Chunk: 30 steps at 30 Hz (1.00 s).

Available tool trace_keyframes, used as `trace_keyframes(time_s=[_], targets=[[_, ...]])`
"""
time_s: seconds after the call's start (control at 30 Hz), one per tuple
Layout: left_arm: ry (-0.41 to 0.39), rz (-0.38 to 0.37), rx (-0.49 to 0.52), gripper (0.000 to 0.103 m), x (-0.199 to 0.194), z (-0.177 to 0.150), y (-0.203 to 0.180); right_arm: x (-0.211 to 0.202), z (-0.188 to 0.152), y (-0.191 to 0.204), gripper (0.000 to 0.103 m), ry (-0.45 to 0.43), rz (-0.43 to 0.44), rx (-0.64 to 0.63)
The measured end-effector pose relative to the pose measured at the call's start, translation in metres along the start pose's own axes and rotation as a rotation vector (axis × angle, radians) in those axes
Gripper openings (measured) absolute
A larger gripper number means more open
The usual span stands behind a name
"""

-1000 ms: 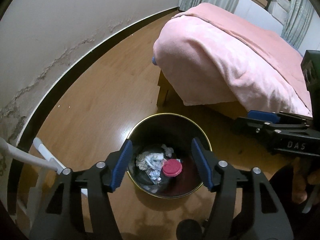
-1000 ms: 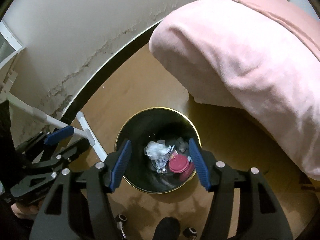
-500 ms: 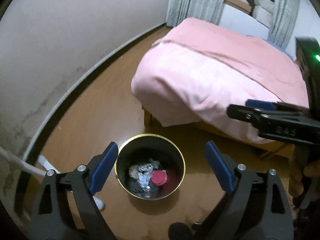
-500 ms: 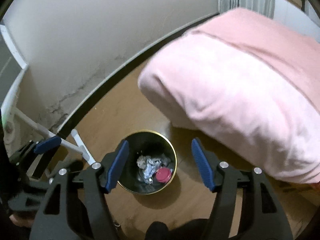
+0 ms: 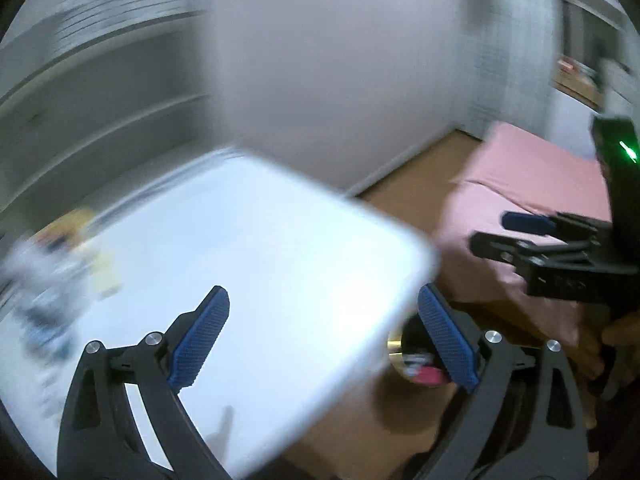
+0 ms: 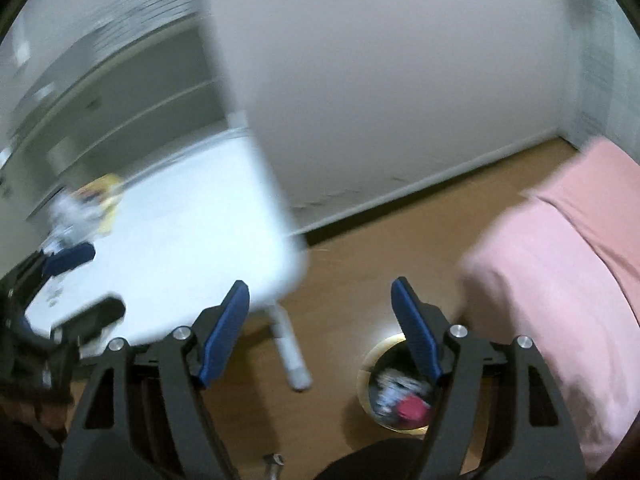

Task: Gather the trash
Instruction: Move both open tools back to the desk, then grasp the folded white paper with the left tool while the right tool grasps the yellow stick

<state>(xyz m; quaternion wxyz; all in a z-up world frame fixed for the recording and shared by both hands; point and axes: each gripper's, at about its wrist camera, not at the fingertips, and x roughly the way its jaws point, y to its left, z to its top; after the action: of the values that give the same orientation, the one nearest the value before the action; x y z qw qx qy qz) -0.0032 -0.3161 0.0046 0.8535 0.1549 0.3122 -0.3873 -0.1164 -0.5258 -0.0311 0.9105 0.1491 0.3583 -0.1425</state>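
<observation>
Down at five o'clock in the right wrist view sits the bin (image 6: 396, 392), its gold rim on the floor (image 6: 380, 248) beside the bed (image 6: 560, 280), with crumpled scraps and a red lid (image 6: 412, 408) already inside. More trash (image 6: 86, 204), a blurred heap of clear wrap and something yellow, lies at nine o'clock on the white worktop (image 6: 180, 248), too smeared for us to tell piece from piece.

We carry nothing. The right gripper (image 6: 320, 332) has its fingers opening with only floor between them; the left gripper (image 5: 320, 336) stands wide and is opening a little more, its blue pads clear of everything, with the worktop corner showing between them.

We judge the step in hand to be the swing from bin to worktop for another pick. To do it well we should slow down until the view sharpens, settle on one piece, and come at it from above with the fingers astride it before closing.

The worktop's rounded corner (image 5: 416, 264) points at three o'clock in the left view, and its white leg (image 6: 290, 352) runs down to the floor just beside the bin, so the path between them is tight. Open floor lies at twelve to two o'clock toward the wall (image 6: 400, 80). The bed's edge closes off the right, and the two grippers travel near each other, so we keep them well apart.
</observation>
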Motion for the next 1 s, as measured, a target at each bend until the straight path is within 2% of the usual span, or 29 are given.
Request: trace_keyframes(time_s=[0.07, 0.1, 0.2, 0.3, 0.47, 0.57, 0.83, 0.9, 0.97, 1.0], targets=[[0.0, 0.086, -0.051, 0.092, -0.013, -0.01, 0.039, 0.022, 0.01, 0.045, 0.071, 0.022, 0.067, -0.077], [0.009, 0.156, -0.096, 0.092, -0.022, -0.02, 0.071, 0.031, 0.014, 0.063, 0.071, 0.033, 0.09, -0.103], [0.039, 0.26, -0.197, 0.092, -0.039, -0.044, 0.132, 0.057, 0.022, 0.118, 0.071, 0.063, 0.171, -0.171], [0.065, 0.33, -0.279, 0.092, -0.049, -0.071, 0.174, 0.082, 0.03, 0.17, 0.071, 0.091, 0.223, -0.236], [0.11, 0.367, -0.361, 0.092, -0.051, -0.101, 0.213, 0.118, 0.04, 0.243, 0.071, 0.125, 0.261, -0.322], [0.122, 0.35, -0.39, 0.092, -0.047, -0.107, 0.224, 0.139, 0.047, 0.27, 0.071, 0.144, 0.257, -0.355], [0.156, 0.32, -0.397, 0.091, -0.029, -0.108, 0.23, 0.197, 0.076, 0.311, 0.069, 0.206, 0.2, -0.381], [0.163, 0.316, -0.409, 0.083, -0.028, -0.11, 0.234, 0.211, 0.081, 0.315, 0.063, 0.236, 0.189, -0.379], [0.186, 0.306, -0.413, 0.066, -0.025, -0.113, 0.237, 0.222, 0.086, 0.319, 0.06, 0.265, 0.178, -0.378], [0.182, 0.316, -0.407, 0.062, -0.026, -0.113, 0.237, 0.228, 0.089, 0.322, 0.057, 0.28, 0.17, -0.381]])
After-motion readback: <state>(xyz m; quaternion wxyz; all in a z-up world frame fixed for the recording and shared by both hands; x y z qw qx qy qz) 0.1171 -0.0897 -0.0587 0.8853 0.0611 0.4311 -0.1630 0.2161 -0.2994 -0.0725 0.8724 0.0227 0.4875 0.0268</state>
